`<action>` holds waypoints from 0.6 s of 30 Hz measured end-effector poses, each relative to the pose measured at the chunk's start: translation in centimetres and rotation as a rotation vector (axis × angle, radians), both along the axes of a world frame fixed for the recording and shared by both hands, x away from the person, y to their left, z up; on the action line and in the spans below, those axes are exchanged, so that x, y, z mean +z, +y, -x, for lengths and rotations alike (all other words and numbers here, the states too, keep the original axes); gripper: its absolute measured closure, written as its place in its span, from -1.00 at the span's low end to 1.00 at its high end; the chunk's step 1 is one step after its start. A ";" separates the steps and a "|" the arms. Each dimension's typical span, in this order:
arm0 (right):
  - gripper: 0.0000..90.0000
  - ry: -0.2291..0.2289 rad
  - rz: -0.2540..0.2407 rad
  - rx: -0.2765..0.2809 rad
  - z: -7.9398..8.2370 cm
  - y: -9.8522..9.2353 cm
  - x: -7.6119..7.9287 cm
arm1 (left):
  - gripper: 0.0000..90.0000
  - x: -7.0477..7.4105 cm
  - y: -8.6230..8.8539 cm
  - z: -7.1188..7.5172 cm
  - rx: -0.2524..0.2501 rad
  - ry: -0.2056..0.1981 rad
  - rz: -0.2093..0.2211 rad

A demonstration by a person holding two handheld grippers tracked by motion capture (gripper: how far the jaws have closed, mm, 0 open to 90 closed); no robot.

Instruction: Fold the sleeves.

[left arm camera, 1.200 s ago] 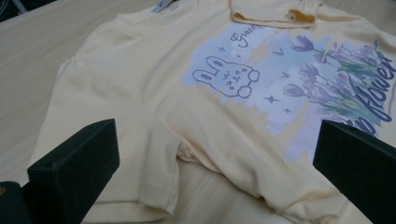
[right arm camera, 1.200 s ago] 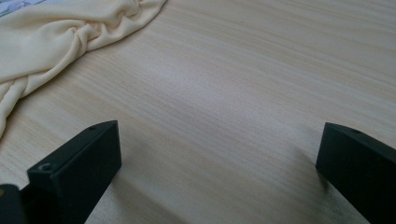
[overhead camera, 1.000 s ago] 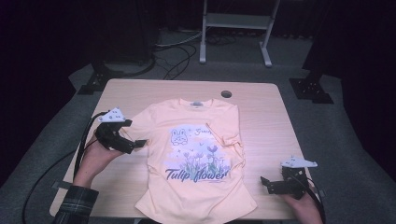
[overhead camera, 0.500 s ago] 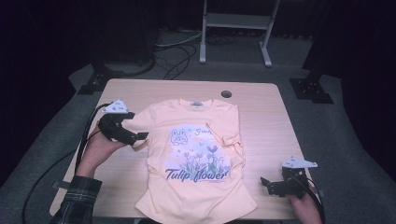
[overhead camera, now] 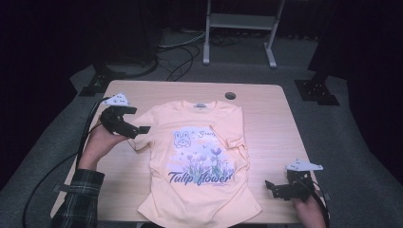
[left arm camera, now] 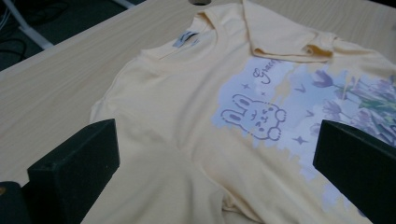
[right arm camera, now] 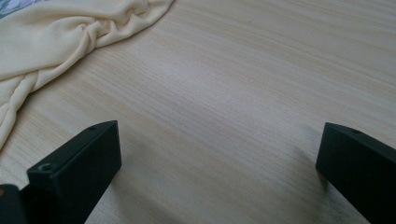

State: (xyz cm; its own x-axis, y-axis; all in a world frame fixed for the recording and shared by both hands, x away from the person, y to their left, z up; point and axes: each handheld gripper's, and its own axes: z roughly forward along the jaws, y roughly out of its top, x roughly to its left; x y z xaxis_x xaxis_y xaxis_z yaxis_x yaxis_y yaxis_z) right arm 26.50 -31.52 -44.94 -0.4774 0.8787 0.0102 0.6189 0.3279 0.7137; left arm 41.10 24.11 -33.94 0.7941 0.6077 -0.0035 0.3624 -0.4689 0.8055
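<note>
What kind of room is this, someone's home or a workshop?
Probably a lab or recording studio, not a home: a bare wooden table in a dark space, loose cables on the floor, stand feet around it, and a metal frame behind.

My left gripper (overhead camera: 142, 129) is a black body capped with a grey three-cornered plate, a black cable trailing off behind it, and the sleeve (overhead camera: 81, 199) on that arm is a dark plaid with a turned cuff. My right gripper (overhead camera: 272, 186) matches it, black with the same grey plate. Each has broad, blocky black jaws with squared ends, and the right's carry a small round screw recess near the tip.
</note>
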 end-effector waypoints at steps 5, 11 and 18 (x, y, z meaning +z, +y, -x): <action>-1.00 0.000 0.000 0.000 0.0 0.0 0.0 | -1.00 0.0 0.4 -0.9 0.017 0.002 0.000; -1.00 0.000 0.000 0.000 0.0 0.0 0.0 | -1.00 -0.3 1.3 -1.7 0.048 0.000 0.020; -1.00 0.001 0.001 0.004 0.0 0.0 0.0 | -1.00 -1.0 2.2 -2.2 0.073 -0.003 0.026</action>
